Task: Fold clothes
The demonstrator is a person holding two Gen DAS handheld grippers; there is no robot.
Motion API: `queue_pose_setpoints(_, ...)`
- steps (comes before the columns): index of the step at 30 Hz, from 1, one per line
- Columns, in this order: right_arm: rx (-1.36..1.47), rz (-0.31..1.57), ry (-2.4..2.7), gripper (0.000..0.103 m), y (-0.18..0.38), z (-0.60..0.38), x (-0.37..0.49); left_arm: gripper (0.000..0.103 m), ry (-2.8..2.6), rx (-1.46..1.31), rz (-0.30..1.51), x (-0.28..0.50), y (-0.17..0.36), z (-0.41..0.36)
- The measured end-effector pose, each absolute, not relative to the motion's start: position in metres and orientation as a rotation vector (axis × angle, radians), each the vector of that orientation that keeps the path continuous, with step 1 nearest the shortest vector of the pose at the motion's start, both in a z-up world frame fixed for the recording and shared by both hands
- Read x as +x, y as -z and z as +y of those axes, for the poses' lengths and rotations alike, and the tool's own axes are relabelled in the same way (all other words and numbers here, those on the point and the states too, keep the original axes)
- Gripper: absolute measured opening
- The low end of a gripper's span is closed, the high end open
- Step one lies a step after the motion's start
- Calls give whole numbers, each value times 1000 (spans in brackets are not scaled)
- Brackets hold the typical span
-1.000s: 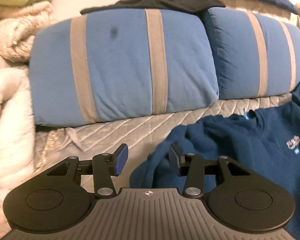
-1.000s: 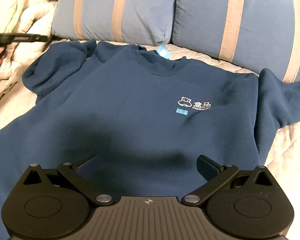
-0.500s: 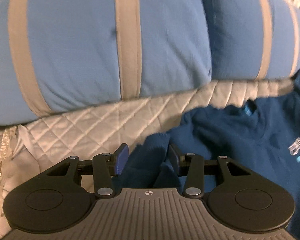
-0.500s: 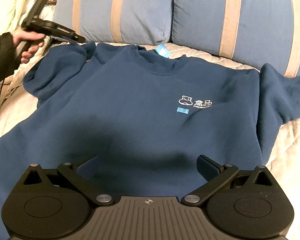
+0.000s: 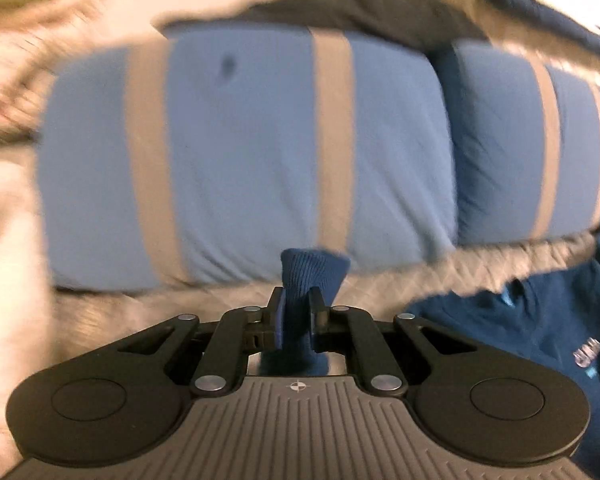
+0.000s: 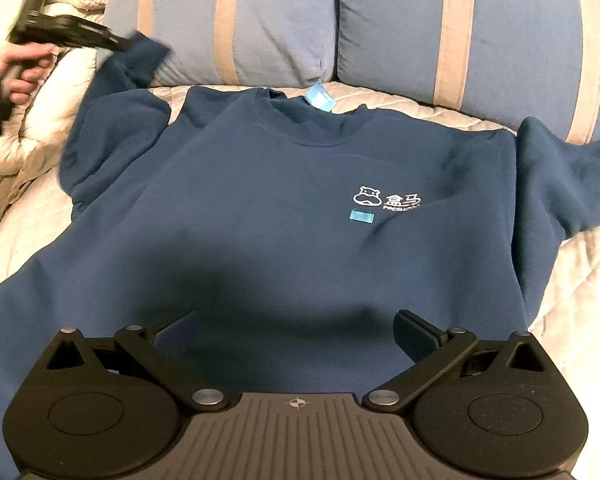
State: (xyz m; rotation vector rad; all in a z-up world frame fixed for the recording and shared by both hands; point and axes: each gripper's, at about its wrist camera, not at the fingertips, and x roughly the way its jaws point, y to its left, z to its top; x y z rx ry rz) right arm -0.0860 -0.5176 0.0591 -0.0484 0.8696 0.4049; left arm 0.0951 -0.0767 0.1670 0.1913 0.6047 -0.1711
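Note:
A navy sweatshirt [image 6: 280,200] with a white chest logo lies face up on the bed, neck toward the pillows. My left gripper [image 5: 298,304] has its jaws closing, and the pads pinch the ribbed sleeve cuff [image 5: 314,270], which sticks up between them. In the right wrist view that left gripper [image 6: 126,44] holds the cuff [image 6: 148,50] raised at the far left, with the sleeve [image 6: 112,120] hanging below it. My right gripper [image 6: 296,328] stands open just above the sweatshirt's lower body with nothing between its fingers. The other sleeve [image 6: 560,176] lies bunched at the right.
Two blue pillows with tan stripes [image 6: 240,20] [image 6: 480,32] line the back. A dark garment [image 5: 360,12] lies on top of them. A white duvet [image 6: 32,128] is heaped at the left, beside a person's hand [image 6: 20,68]. Quilted bedcover [image 6: 572,280] shows at the right.
The left gripper dropped onto the left sleeve's cuff, closed on it and lifted it off the bed toward the pillows. The right gripper has stayed where it was.

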Motion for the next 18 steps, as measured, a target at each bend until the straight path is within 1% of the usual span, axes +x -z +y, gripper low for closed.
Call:
queue_pose_setpoints(6, -56, 867, -400, 103, -60, -517, -87, 11, 24, 232, 502, 38, -197, -22)
queue_pose_setpoints(12, -64, 867, -393, 103, -60, -516, -87, 11, -143, 203, 431, -17, -228, 39)
queue_pose_setpoints(16, -71, 873, -389, 103, -60, -514, -87, 11, -276, 137, 373, -70, -221, 99)
queue_pose_setpoints(18, -67, 866, -381, 103, -62, -515, -88, 11, -361, 110, 368, -94, -199, 129)
